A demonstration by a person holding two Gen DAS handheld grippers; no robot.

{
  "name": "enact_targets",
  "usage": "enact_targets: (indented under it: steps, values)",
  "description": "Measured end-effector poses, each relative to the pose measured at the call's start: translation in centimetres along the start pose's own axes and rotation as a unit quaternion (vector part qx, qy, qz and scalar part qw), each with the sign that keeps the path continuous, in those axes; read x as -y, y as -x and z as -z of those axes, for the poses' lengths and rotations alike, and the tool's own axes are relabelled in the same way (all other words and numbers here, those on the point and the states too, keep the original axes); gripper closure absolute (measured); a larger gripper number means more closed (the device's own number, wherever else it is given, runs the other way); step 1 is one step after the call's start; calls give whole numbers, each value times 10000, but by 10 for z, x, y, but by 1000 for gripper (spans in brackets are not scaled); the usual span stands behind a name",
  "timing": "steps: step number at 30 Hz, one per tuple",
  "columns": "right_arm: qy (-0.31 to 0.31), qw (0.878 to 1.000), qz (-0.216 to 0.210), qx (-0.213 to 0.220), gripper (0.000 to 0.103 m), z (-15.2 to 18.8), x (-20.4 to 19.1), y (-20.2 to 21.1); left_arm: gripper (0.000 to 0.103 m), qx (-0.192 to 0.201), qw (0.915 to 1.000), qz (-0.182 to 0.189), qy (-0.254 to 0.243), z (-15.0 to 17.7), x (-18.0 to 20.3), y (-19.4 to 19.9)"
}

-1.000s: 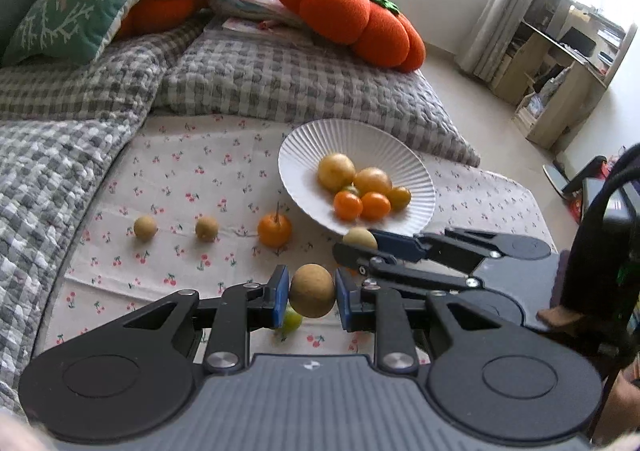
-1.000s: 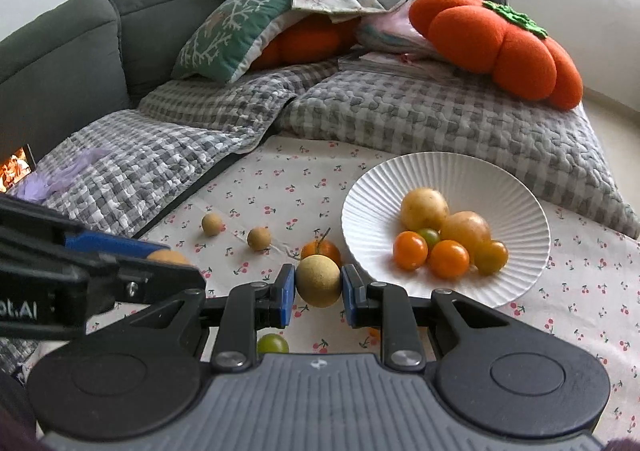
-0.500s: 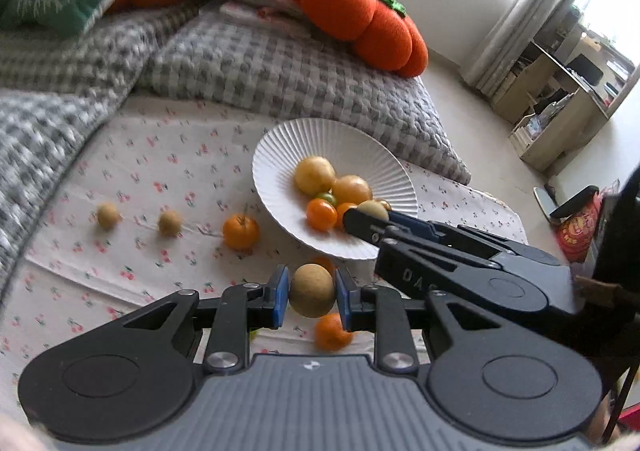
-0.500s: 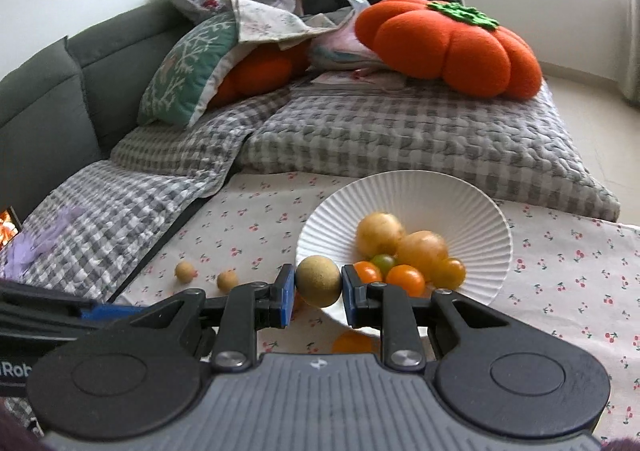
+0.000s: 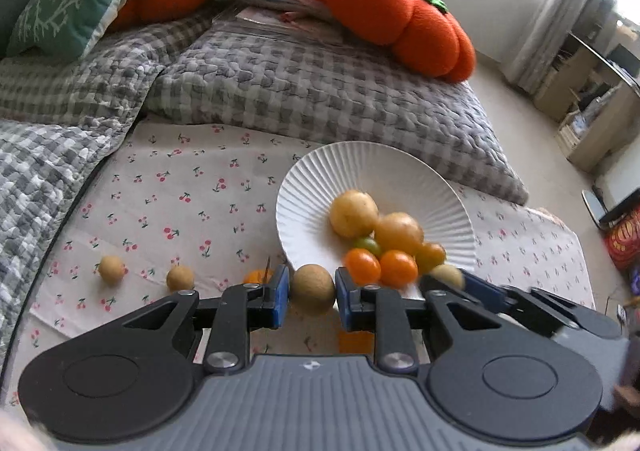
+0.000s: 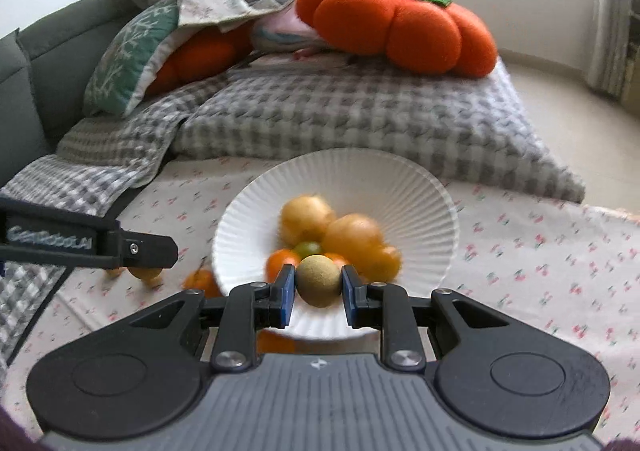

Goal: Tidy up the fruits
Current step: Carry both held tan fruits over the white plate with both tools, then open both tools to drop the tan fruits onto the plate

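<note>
Gripping left: left gripper (image 5: 312,297) pinches a round tan fruit (image 5: 312,289).
Gripping right: right gripper (image 6: 318,293) pinches a round olive-brown fruit (image 6: 319,280).
Hidden: orange fruit (image 5: 354,343) behind the left fingers (image 5: 279,297).

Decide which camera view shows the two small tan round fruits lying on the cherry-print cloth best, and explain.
The left wrist view: both small tan round fruits lie sharp and unobstructed on the cherry-print cloth. In the right wrist view they are blurred and mostly hidden behind the left claw.

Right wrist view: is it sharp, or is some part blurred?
Right wrist view: the plate and its fruits are smeared by motion, while the right gripper and its brown fruit stay sharp. Left wrist view: clearer, with window glare at upper right.
</note>
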State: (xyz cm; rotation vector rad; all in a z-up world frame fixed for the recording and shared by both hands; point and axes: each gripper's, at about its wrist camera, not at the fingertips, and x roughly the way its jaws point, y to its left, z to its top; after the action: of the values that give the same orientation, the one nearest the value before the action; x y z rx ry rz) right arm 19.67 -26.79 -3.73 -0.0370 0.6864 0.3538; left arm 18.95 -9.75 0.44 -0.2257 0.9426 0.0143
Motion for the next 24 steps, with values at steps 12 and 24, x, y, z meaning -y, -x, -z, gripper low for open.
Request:
enact_targets:
  steps: [12,24]
  values:
    - [-589,9978,300,-65,81,-18,50,-33,85,-81,9977,504,454,-42,-2,-57]
    - [-906,9953,172,-280,80,-20,55,-68,85,-351,9959,605,570,-34,-13,-91]
